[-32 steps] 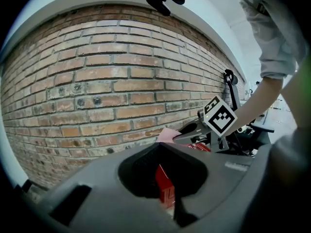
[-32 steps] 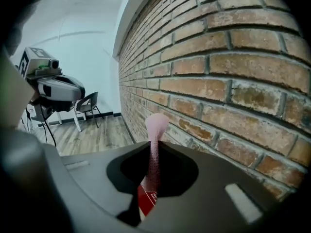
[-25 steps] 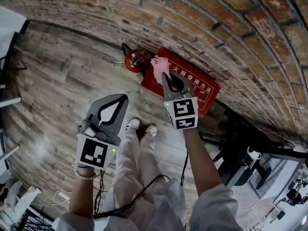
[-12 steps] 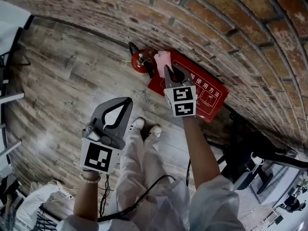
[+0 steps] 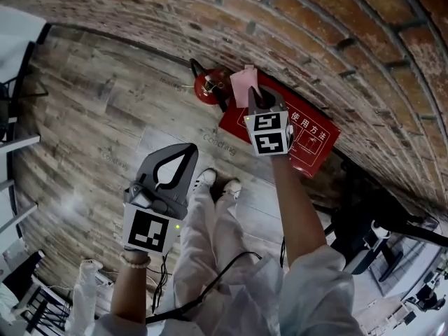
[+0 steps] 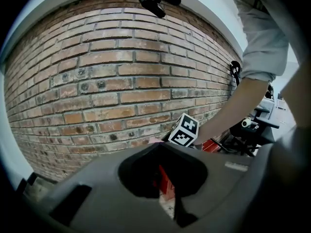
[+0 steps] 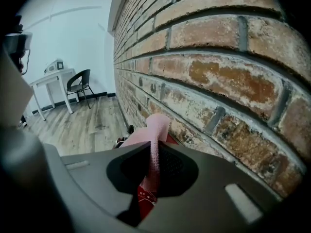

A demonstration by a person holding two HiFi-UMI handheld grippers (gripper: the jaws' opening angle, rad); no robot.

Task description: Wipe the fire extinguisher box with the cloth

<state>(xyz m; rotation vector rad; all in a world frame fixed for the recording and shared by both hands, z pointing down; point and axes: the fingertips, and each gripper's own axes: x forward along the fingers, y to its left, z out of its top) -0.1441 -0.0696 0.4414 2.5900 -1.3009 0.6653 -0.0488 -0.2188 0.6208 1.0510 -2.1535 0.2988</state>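
The red fire extinguisher box (image 5: 308, 142) stands on the floor against the brick wall, white characters on its top. My right gripper (image 5: 254, 98) is over the box's left end, shut on a pink cloth (image 5: 243, 84) that sticks out past the jaws. In the right gripper view the cloth (image 7: 155, 135) is pinched between the jaws, with the box (image 7: 146, 198) showing red below. My left gripper (image 5: 183, 152) is held lower over the wooden floor, jaws together and holding nothing. In the left gripper view a strip of the box (image 6: 166, 181) shows through the jaws.
A red fire extinguisher (image 5: 208, 86) lies left of the box. My feet in white shoes (image 5: 217, 182) stand before the box. Dark equipment on a stand (image 5: 371, 222) is at the right. A table and chair (image 7: 73, 86) stand far along the wall.
My right gripper has moved up and right with the cloth, toward the wall over the box's left end. The left gripper has shifted slightly.
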